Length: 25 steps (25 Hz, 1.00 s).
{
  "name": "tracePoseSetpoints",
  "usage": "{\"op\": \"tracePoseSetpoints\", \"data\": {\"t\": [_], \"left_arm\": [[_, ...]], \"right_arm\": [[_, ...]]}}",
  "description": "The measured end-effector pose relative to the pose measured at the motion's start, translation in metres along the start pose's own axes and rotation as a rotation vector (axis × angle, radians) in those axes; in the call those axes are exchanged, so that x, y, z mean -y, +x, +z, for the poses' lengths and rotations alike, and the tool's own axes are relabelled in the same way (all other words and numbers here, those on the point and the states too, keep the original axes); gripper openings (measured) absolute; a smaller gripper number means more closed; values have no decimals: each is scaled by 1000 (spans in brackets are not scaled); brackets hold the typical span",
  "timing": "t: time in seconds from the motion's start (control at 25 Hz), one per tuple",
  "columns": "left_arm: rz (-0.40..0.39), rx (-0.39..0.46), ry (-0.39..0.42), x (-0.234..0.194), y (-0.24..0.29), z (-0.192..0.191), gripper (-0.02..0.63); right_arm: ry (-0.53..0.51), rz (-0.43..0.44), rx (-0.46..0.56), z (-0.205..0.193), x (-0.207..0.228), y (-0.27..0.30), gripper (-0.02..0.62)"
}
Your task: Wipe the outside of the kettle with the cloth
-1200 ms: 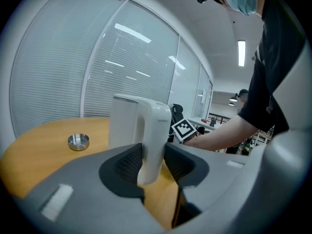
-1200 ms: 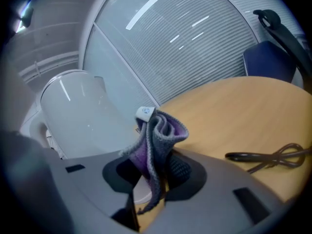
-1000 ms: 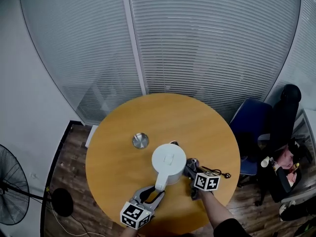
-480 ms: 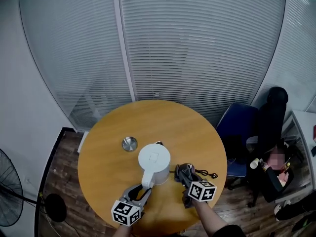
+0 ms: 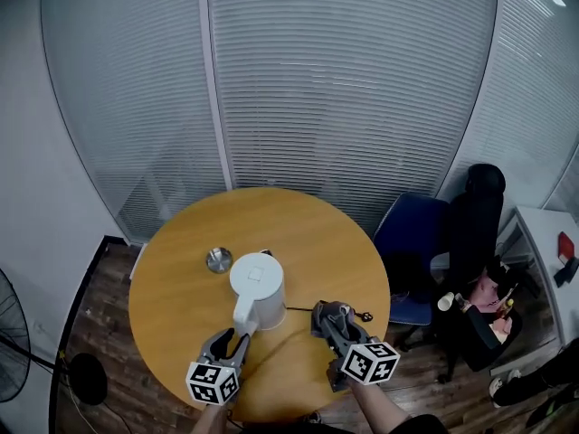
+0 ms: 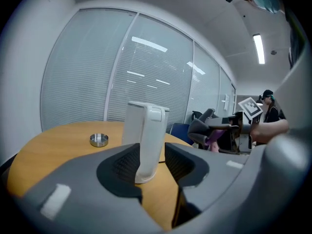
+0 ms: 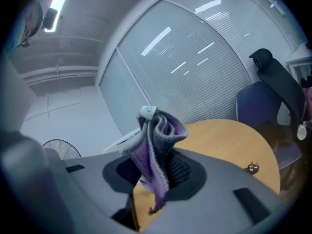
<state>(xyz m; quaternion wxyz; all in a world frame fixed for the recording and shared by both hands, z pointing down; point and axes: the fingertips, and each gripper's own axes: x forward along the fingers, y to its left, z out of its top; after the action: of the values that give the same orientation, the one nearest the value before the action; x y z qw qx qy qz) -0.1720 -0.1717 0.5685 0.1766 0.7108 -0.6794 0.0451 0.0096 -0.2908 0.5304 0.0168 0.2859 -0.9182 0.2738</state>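
1. Kettle is being held upright on surface, its stiff handle being pinched by left tool.
2. Cloth, soft and limp, is being clamped by right tool, apart from kettle's likely slippery wall.

Round wooden table, with a white kettle upright toward the near edge, a small round metal dish close by on its left, and a black power cord trailing right to its plug.
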Motion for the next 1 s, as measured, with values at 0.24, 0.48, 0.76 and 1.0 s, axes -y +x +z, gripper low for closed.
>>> {"op": "tracePoseSetpoints", "data": {"t": [0.24, 0.48, 0.76, 1.0], "left_arm": [[2, 40, -3, 27, -15, 3, 128], [-60, 44, 27, 61, -16, 2, 21], [-61, -5, 33, 92, -16, -20, 11], [-66, -39, 23, 107, -19, -41, 11]], "right_arm": [[-54, 26, 55, 18, -6, -43, 112], [-49, 52, 42, 15, -3, -65, 110], [-49, 60, 11, 3, 3, -83, 110], [-45, 59, -54, -20, 6, -90, 110]]}}
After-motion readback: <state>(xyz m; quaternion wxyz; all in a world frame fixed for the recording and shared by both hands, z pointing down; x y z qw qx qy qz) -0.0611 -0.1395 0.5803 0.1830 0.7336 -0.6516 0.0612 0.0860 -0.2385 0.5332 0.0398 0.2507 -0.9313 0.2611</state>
